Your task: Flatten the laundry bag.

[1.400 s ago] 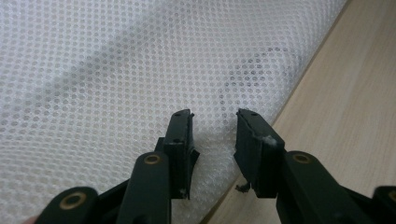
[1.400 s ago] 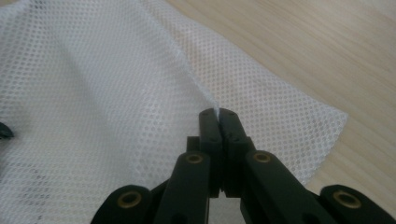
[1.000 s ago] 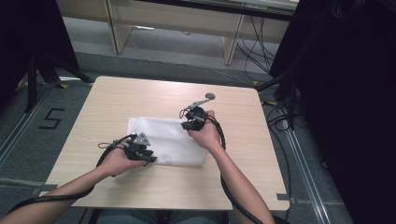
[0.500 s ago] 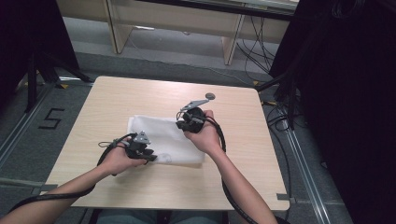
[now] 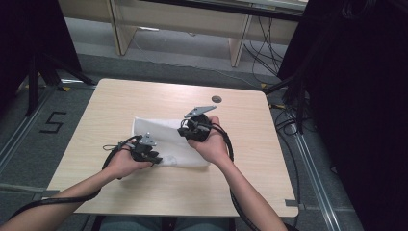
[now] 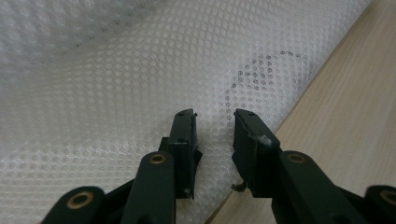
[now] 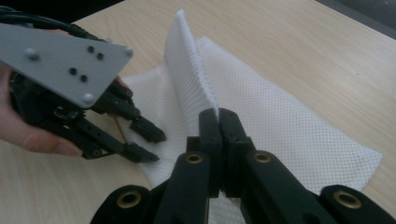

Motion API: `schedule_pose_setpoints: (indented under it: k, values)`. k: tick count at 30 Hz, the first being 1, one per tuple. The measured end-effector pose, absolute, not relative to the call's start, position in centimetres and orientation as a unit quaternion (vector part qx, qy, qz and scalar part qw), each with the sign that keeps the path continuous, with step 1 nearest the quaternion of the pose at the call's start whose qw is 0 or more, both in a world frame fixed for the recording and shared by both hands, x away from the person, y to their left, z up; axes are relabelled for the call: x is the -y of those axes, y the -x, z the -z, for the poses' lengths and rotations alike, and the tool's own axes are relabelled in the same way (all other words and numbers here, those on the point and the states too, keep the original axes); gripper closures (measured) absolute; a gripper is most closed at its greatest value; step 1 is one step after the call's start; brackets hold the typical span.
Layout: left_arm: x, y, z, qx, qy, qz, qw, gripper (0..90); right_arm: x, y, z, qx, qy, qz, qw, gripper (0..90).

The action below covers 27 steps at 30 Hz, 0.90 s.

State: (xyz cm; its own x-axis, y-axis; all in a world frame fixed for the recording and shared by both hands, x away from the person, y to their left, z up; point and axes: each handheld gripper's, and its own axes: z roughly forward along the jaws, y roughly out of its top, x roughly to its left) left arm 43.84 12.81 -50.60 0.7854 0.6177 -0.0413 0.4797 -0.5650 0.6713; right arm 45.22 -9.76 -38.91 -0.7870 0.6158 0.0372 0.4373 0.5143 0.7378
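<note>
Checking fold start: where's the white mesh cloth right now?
High view: white mesh cloth lies mid-table between both hands; right gripper pinches a lifted fold, left gripper jaws rest open on its near edge.

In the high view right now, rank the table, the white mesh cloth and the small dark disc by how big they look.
1. Table, by far the largest.
2. Mesh cloth, covering a small part of the tabletop, partly hidden by the grippers.
3. Dark disc, a small spot near the table's far edge.

The left gripper [image 6: 215,135], jaws apart, is hovering over white mesh cloth [image 6: 116,79]; wooden table [image 6: 345,126] is showing lower right.
</note>
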Motion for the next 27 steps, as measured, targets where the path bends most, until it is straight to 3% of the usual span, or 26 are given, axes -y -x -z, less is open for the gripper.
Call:
schedule_pose_setpoints:
  k: [12, 20, 27]
  values:
    - [-12.7, -43.8, 50.7, -0.328, -0.870, -0.100, 0.354, 68.5, 9.5, -43.8, 39.0, -0.864, -0.296, -0.391, 0.110, 90.0]
    - [-12.9, -43.7, 50.6, -0.331, -0.869, -0.095, 0.356, 68.4, 10.0, -42.5, 39.6, -0.865, -0.298, -0.394, 0.083, 90.0]
    - [-14.1, -42.3, 48.9, -0.319, -0.873, -0.073, 0.361, 78.7, 10.7, -42.5, 40.4, -0.862, -0.297, -0.402, 0.081, 90.0]
